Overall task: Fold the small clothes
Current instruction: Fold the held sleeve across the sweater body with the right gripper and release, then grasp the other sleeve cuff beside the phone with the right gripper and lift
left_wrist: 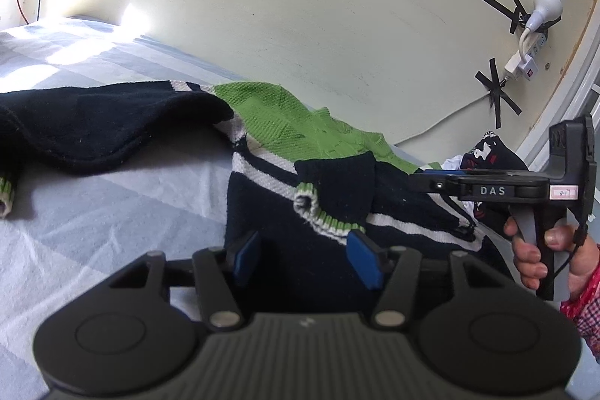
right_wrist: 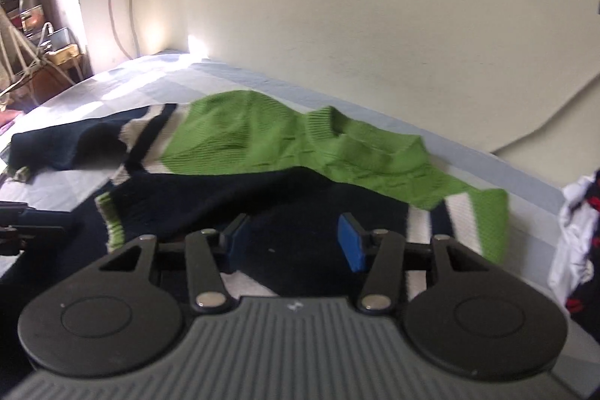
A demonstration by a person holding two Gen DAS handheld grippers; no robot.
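Observation:
A small knit sweater [left_wrist: 285,208] in navy with white stripes and a green yoke [left_wrist: 273,115] lies on the bed. One sleeve [left_wrist: 337,197] with a green-and-white cuff is folded across its body; the other sleeve [left_wrist: 86,130] stretches left. My left gripper [left_wrist: 305,259] is open, empty, just above the sweater's navy hem. My right gripper [right_wrist: 294,246] is open, empty, over the sweater's navy body [right_wrist: 232,197]; the green collar [right_wrist: 330,126] lies beyond. The right gripper also shows in the left wrist view [left_wrist: 431,180], edge-on over the sweater's right side.
The bed has a pale blue-and-white checked sheet [left_wrist: 93,223] against a cream wall [left_wrist: 337,36]. A pile of other clothes [right_wrist: 577,231] lies at the right. A bulb and power strip [left_wrist: 532,32] are taped to the wall. Furniture clutter [right_wrist: 33,55] stands beyond the bed's left end.

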